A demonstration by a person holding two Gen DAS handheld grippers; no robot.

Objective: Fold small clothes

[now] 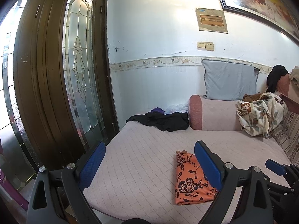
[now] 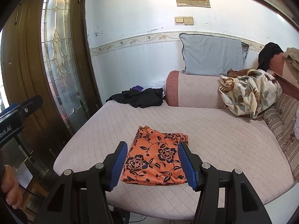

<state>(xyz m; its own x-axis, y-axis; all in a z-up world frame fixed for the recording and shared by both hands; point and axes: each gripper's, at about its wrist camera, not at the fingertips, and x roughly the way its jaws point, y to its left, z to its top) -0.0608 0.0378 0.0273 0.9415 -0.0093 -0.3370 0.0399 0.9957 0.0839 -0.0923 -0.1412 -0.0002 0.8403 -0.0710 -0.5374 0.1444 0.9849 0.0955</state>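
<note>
An orange cloth with a dark flower print (image 2: 156, 158) lies folded into a flat rectangle on the pink quilted sofa seat (image 2: 224, 140). It also shows in the left wrist view (image 1: 188, 179), partly behind my right finger. My left gripper (image 1: 149, 149) is open and empty, held above the seat's left front part. My right gripper (image 2: 152, 146) is open and empty, just in front of and above the folded cloth. A heap of black and purple clothes (image 2: 138, 95) lies at the seat's far left corner.
A pink armrest (image 2: 192, 91) with a grey pillow (image 2: 213, 54) stands at the back. A flowered blanket (image 2: 248, 93) is bunched at the right. A dark wooden door with leaded glass (image 2: 56, 56) stands left. The right gripper shows in the left wrist view (image 1: 276, 166).
</note>
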